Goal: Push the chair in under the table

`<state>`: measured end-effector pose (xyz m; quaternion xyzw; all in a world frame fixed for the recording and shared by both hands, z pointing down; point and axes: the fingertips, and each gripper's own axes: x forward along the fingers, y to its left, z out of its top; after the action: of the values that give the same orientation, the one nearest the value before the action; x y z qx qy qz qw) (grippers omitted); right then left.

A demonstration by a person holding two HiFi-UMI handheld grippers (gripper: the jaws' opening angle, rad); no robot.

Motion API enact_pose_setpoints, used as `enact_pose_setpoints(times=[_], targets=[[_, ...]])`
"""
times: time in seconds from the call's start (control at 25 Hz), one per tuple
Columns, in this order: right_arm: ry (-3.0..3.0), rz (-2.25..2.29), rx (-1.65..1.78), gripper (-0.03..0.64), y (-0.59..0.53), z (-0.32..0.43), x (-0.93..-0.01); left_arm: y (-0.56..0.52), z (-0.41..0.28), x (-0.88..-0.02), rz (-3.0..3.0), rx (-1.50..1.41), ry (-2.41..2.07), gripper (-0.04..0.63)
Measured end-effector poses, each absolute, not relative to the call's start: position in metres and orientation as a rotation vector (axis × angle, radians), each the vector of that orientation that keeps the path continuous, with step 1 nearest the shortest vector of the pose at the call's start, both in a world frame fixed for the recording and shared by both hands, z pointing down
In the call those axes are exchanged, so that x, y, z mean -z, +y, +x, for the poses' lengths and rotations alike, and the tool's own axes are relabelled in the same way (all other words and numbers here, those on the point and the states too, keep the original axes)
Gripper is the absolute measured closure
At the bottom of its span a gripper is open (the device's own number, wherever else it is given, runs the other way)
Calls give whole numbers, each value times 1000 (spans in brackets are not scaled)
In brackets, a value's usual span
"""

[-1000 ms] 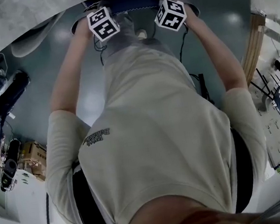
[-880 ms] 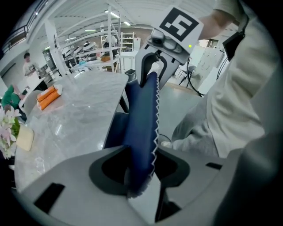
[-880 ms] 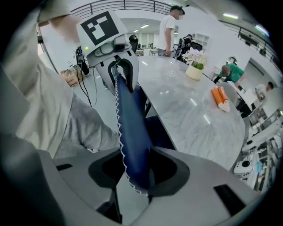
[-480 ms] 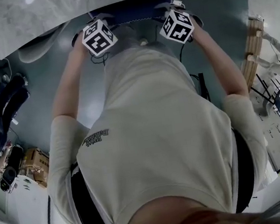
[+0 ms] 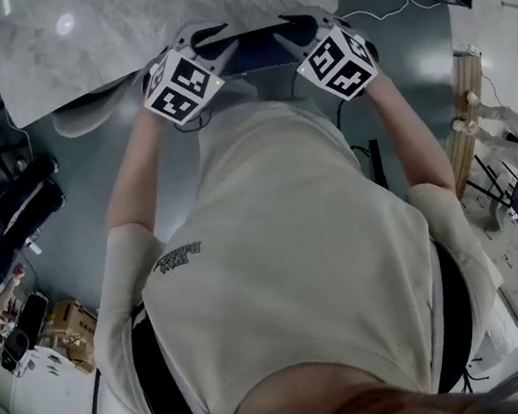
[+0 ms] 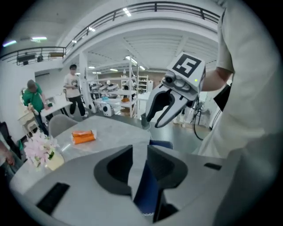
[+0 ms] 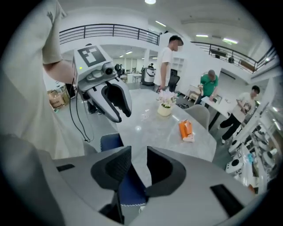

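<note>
The blue chair [image 5: 256, 55] stands tucked against the edge of the grey marble table [image 5: 104, 32], its back just showing between my two grippers. My left gripper [image 5: 208, 37] and right gripper [image 5: 296, 24] hover side by side above the chair's back, clear of it. In the left gripper view the jaws of my left gripper [image 6: 139, 152] are closing with a gap and nothing in it; the chair [image 6: 148, 190] shows below through the gap. My right gripper [image 7: 138, 159] is likewise closing on nothing, above the chair [image 7: 128, 187].
On the table lie an orange packet [image 7: 185, 130] and a small pot of flowers [image 7: 164, 108]. A grey chair [image 7: 199, 115] stands at its far side. Several people [image 7: 170, 66] stand around. Cables [image 5: 366, 154] trail on the floor to the right.
Both grippers have lifted up off the chair's back and tipped more level. More of the table top shows in the head view.
</note>
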<state>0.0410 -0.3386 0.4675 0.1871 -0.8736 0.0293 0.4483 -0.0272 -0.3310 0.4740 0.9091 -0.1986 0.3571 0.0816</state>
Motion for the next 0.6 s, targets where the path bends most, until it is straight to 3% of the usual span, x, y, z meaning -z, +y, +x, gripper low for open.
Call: enact_pose_setpoints(times=[0.12, 0.6], targets=[[-2173, 577, -23, 503, -363, 37, -431, -354, -31, -435, 2792, -941, -750, 515], [-2351, 1087, 37, 517, -432, 37, -304, -425, -54, -270, 3009, -420, -1130, 549]])
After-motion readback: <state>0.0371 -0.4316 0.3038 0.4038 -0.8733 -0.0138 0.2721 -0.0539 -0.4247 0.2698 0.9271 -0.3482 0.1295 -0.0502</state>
